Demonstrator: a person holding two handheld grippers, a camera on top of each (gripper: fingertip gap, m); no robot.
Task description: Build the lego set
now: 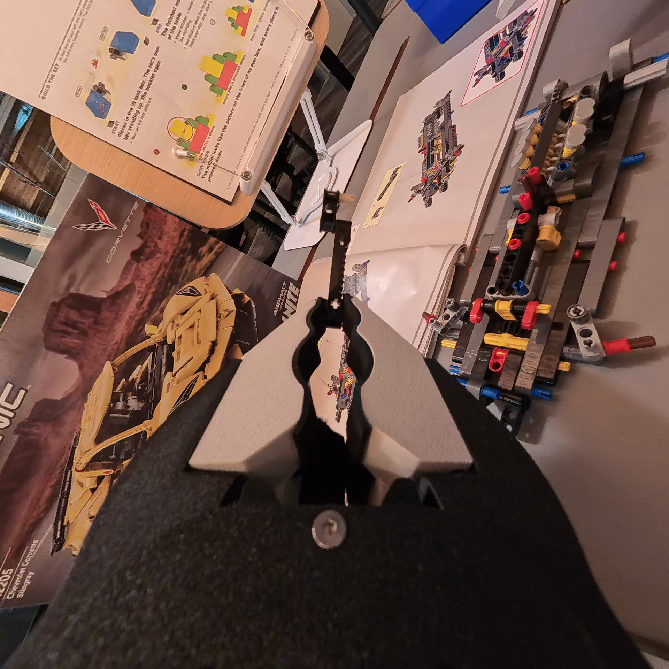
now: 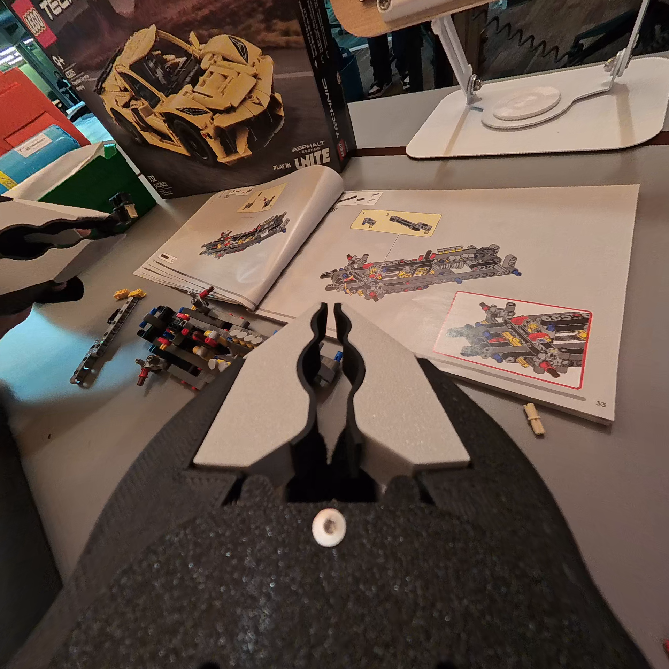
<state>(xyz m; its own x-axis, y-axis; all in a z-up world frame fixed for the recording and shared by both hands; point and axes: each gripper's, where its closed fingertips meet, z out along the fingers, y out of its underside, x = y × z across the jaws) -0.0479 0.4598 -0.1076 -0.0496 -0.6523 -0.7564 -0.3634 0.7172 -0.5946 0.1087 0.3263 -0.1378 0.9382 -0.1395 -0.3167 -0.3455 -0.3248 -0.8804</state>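
Note:
My left gripper [image 1: 335, 307] is shut on a black toothed rack beam [image 1: 336, 253], which carries a black connector and a tan pin at its far end. It holds the beam in the air over the open instruction booklet [image 1: 416, 163]. The part-built grey, black, red and yellow chassis [image 1: 543, 253] lies on the table to the right. In the right wrist view my right gripper [image 2: 330, 307] is shut and empty above the edge of the chassis [image 2: 195, 340]. The left gripper [image 2: 108, 217] shows at the far left with its piece [image 2: 123, 208].
A loose long grey beam [image 2: 108, 336] lies left of the chassis. A tan pin [image 2: 534, 419] lies by the booklet's [image 2: 470, 253] near corner. The set's box [image 2: 217, 90] stands behind, with a green bin [image 2: 97, 177] to its left and a white stand base [image 2: 543, 116] at the back right.

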